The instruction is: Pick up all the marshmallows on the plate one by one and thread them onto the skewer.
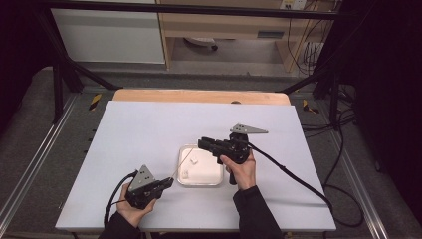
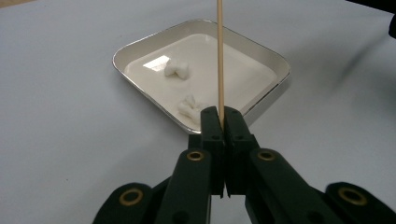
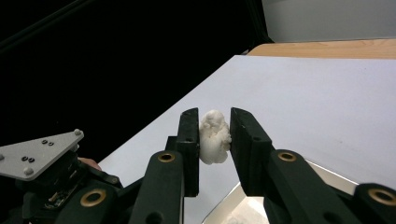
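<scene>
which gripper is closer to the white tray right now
Right. The right gripper hangs over the white tray's far edge; the left gripper sits just outside its near-left corner.

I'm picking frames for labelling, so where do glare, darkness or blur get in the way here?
Left gripper view: a bright glare patch on the white tray, and the skewer stays sharp. Right gripper view: the left half is near black; the white lump is clear. High view: soft, with dark edges.

Skewer (image 2: 220,56) top cut off by the frame, tray (image 3: 247,205) mostly cropped below
</scene>
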Tool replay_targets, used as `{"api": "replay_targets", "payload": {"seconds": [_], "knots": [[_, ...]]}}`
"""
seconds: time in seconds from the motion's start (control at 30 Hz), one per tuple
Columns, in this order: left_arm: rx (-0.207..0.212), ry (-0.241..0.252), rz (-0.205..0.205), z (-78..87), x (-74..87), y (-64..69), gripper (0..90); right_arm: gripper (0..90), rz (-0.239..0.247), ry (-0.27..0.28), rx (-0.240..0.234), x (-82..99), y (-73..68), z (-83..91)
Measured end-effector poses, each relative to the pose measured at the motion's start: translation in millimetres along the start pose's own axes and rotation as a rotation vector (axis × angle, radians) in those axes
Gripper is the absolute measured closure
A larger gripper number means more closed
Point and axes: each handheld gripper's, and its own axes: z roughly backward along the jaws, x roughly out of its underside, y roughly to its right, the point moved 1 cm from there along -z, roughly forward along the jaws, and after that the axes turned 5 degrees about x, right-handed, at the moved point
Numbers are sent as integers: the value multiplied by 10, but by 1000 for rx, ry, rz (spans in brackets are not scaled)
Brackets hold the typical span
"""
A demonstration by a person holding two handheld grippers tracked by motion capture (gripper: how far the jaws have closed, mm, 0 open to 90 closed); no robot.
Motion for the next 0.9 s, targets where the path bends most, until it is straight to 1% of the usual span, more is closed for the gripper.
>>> {"api": "replay_targets", "payload": {"seconds": [0.13,0.3,0.4,0.5,0.7,0.83,0.9], "knots": [[1,0,-3,-2,0,1,888,741,-7,-3,-14,9,6,-34],[1,-5,-13,0,0,13,888,741,-18,-14,-15,42,11,-71],[1,-3,-9,2,1,13,888,743,-20,-23,-14,67,17,-94],[1,-9,-13,-1,2,14,889,744,-27,-25,-25,81,22,-114],[1,2,-12,4,1,19,888,748,-39,-28,-42,103,22,-135],[2,-1,-13,3,5,16,889,756,-60,-29,-60,111,18,-147],[3,2,-15,1,8,19,889,763,-62,-33,-64,117,17,-150]]}}
